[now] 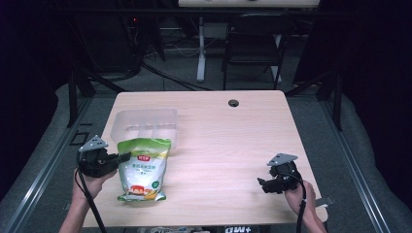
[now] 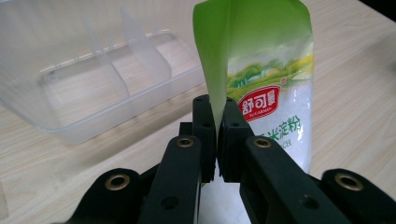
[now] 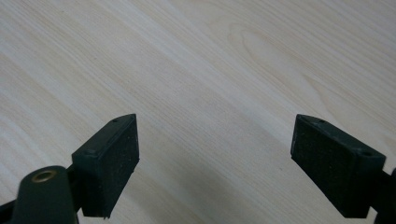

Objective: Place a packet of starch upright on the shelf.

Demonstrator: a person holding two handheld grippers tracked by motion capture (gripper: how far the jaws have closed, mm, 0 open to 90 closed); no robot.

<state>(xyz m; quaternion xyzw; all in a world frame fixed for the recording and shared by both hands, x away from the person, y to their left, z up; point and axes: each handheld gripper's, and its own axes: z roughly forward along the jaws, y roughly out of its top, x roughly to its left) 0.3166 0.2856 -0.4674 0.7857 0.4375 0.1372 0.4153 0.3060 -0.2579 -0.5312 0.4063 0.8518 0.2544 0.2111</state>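
**Left gripper pinching starch bag near left edge; right gripper spread over bare wood**

Left gripper (image 1: pixel 127 156): seen in the high view close to the left edge of the surface (image 1: pixel 223 145), toward the near-left corner, held in the person's left hand (image 1: pixel 86 183). In the left gripper view its jaws are pressed together on a thin green side edge of the bag (image 2: pixel 261 79). The film passes between the two pads and rises above them.

Bag: a green and white pouch with white powder showing through a clear panel and a red label on its front. In the high view the bag (image 1: pixel 143 170) sits in the near-left part of the surface, its lower end toward the near edge and its green top toward the tray. Whether its lower end rests on the wood cannot be told.

Tray (image 1: pixel 121 124): a clear plastic container with inner dividers, standing toward the far-left corner, just beyond the bag's top. In the left gripper view the tray (image 2: pixel 60 126) lies behind and beside the bag; contact between them cannot be told.

Right gripper (image 1: pixel 262 184): near the near-right corner, held in the right hand (image 1: pixel 299 196), well apart from the bag. In the right gripper view the jaws stand wide apart with nothing between them but bare wood grain.
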